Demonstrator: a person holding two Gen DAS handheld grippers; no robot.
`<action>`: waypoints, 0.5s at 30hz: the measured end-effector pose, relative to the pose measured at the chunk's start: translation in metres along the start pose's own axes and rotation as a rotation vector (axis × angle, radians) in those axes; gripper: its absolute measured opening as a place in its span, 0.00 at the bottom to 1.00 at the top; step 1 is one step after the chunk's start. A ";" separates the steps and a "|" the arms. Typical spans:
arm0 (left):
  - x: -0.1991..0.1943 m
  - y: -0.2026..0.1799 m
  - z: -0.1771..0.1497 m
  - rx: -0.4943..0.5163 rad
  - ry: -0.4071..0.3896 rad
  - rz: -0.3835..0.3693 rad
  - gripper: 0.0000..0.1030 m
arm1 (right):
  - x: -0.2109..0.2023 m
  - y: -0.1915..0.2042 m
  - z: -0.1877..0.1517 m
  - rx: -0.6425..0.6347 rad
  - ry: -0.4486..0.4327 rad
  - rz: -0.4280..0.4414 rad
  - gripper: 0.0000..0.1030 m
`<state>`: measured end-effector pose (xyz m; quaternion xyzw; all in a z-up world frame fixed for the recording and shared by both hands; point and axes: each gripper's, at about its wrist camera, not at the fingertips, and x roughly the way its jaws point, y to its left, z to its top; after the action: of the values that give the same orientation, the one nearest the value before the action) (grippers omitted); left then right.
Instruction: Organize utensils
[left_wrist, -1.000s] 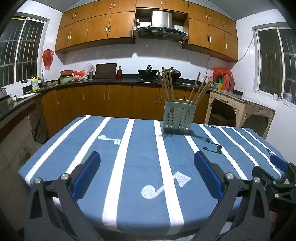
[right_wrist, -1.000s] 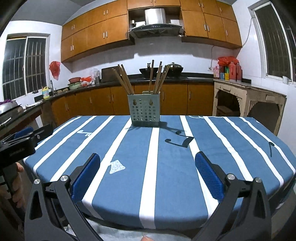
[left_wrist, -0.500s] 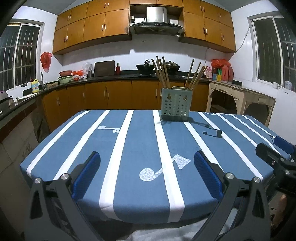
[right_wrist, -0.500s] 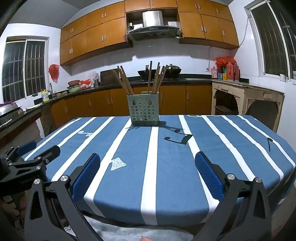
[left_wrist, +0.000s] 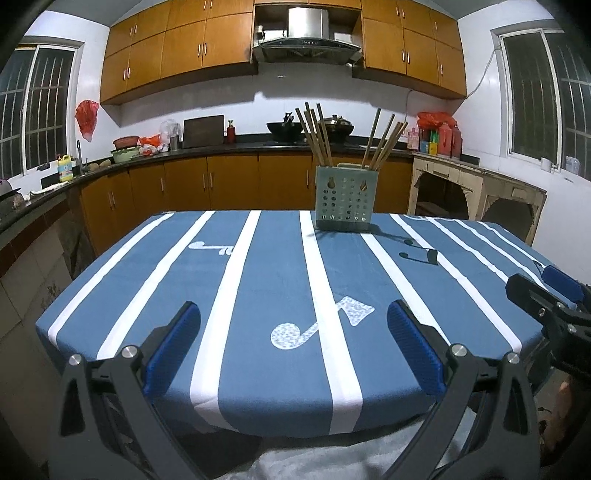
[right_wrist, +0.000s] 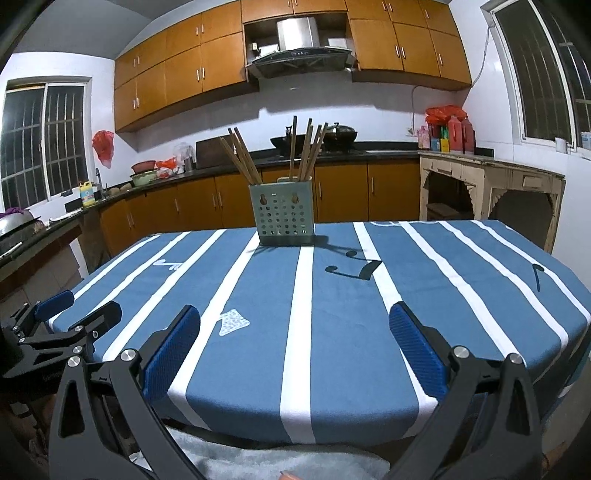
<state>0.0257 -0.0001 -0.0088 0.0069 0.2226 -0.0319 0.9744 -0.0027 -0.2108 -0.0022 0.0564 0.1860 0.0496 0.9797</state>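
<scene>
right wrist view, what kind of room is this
A home kitchen, most likely. Wooden cabinets run along the walls, a range hood hangs over a wok on the dark counter, and a holder of chopsticks stands on the striped tablecloth.

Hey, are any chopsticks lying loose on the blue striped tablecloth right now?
No, the chopsticks all stand upright in the perforated holder, and the tablecloth around it shows only its stripes and music-note prints.
</scene>
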 end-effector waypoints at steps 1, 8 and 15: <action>0.001 0.000 0.000 -0.002 0.004 0.000 0.96 | 0.000 0.000 0.000 0.002 0.003 0.000 0.98; 0.000 0.003 -0.002 -0.013 0.007 0.001 0.96 | -0.002 0.000 0.000 -0.005 -0.006 0.000 0.98; -0.001 0.003 -0.002 -0.017 0.002 0.001 0.96 | -0.005 0.001 -0.001 -0.010 -0.019 -0.003 0.98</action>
<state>0.0243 0.0031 -0.0104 -0.0014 0.2237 -0.0294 0.9742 -0.0074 -0.2101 -0.0013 0.0519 0.1766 0.0487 0.9817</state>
